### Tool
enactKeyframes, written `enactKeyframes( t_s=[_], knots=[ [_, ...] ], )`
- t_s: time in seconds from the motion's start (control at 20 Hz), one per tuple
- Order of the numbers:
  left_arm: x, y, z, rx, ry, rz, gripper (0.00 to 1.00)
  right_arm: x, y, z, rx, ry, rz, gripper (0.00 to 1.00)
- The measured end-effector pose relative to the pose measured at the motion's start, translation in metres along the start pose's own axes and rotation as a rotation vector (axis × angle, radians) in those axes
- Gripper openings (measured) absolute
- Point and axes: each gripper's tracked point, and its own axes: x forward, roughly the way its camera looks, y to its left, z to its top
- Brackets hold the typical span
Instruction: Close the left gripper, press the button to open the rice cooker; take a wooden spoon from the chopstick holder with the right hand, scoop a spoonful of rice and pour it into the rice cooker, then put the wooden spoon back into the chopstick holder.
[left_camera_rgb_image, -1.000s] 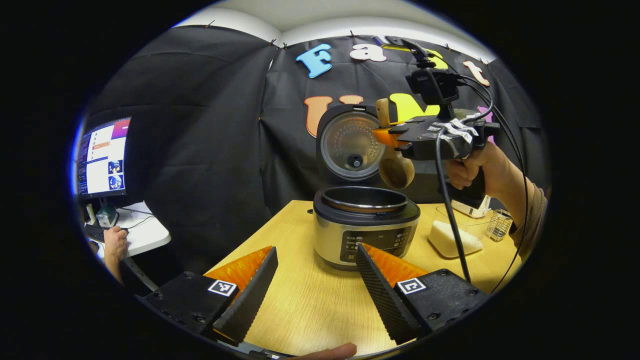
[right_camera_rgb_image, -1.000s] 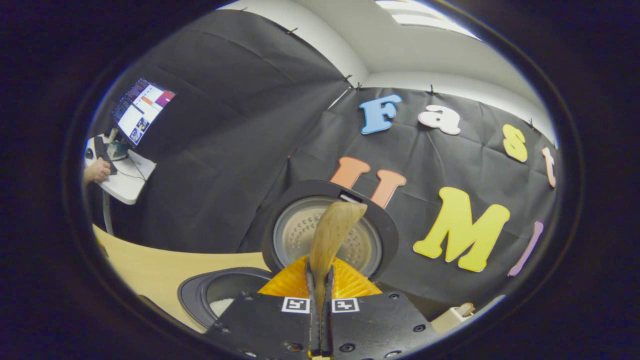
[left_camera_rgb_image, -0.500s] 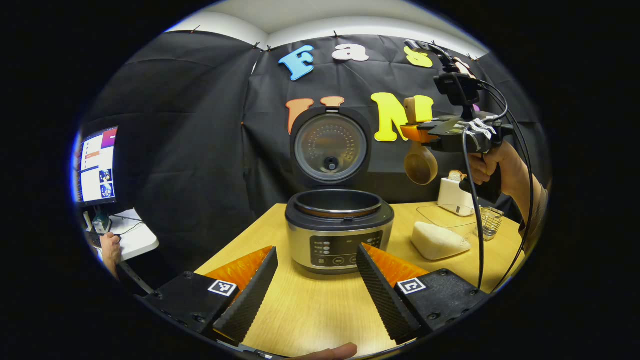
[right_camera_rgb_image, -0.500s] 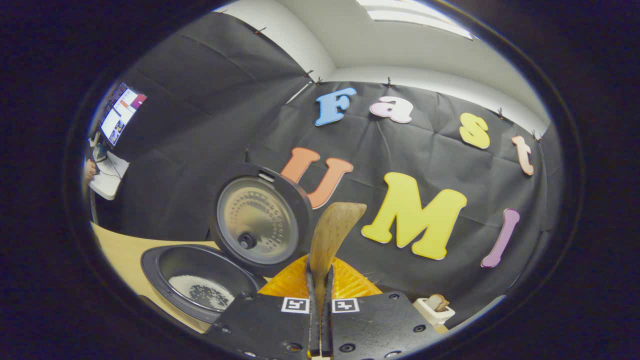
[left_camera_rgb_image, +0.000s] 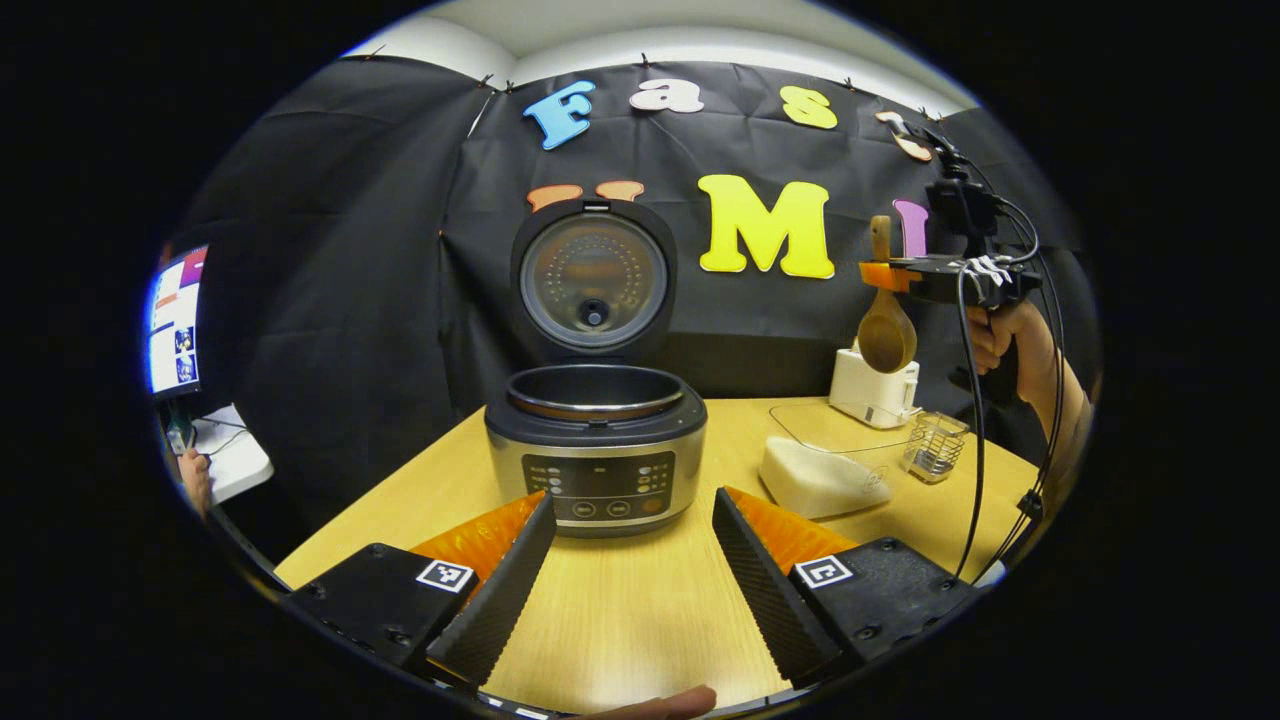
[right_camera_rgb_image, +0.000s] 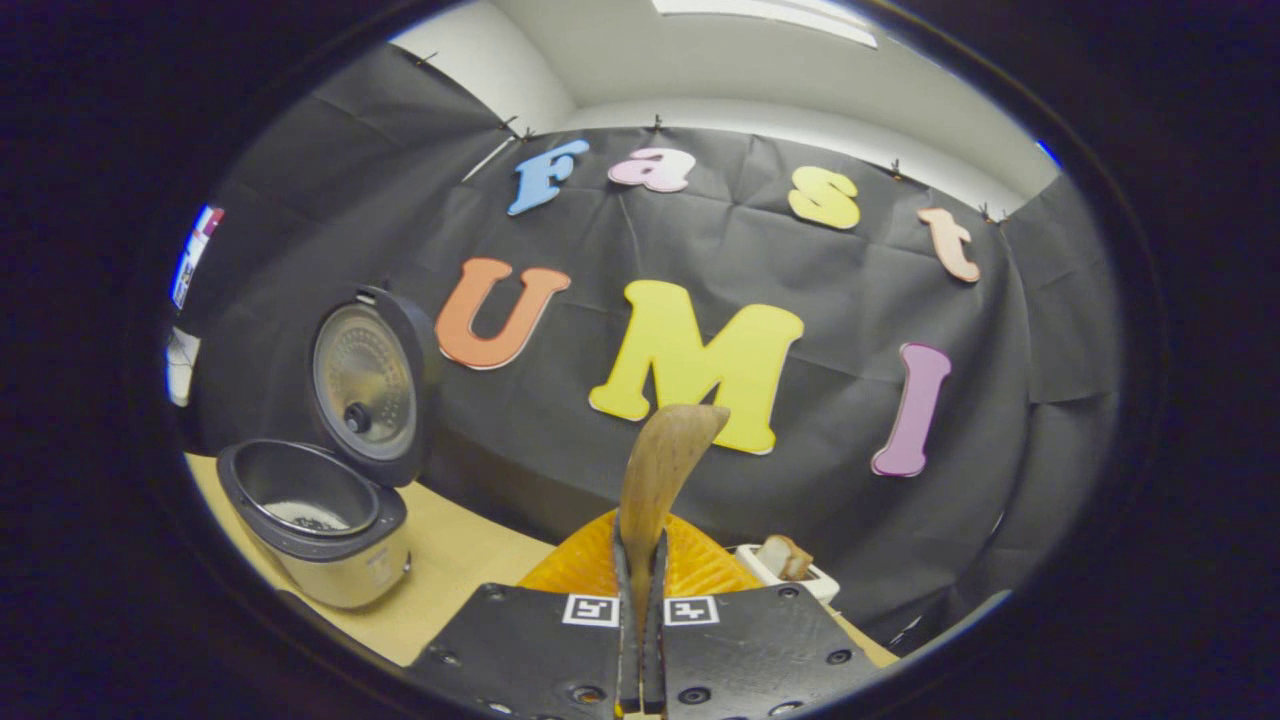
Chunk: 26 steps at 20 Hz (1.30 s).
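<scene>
Above the chopstick holder (left_camera_rgb_image: 934, 447), the right tool (left_camera_rgb_image: 885, 277), clamped on the wooden spoon (left_camera_rgb_image: 886, 330), has swung away from the rice cooker (left_camera_rgb_image: 596, 445); rice delivered, return remains. Left tool (left_camera_rgb_image: 620, 570) apart.

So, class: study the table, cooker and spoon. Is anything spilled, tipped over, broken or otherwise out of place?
Nothing stands out. The rice cooker stands upright with its lid raised and some rice inside. The wooden spoon hangs bowl-down from the right gripper, above the white holder. The table shows no spilled grains.
</scene>
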Motion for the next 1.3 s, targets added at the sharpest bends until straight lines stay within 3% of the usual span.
enactKeyframes(
  t_s=[0.4,0.75,1.1,1.3],
  knots=[
    [0.001,-0.036,-0.002,0.013,-0.008,-0.038,1.0,-0.008,-0.1,-0.051,0.019,0.062,-0.122,0.02],
    [0.004,-0.057,-0.006,0.037,0.001,-0.067,1.0,-0.008,-0.148,-0.11,0.055,0.15,-0.155,0.02],
    [0.005,-0.07,0.002,0.03,-0.013,-0.098,1.0,0.008,-0.16,-0.177,0.246,0.314,-0.13,0.04],
    [0.009,-0.075,0.001,0.001,0.009,-0.114,1.0,0.016,-0.163,-0.203,0.417,0.387,-0.123,0.07]
  ],
)
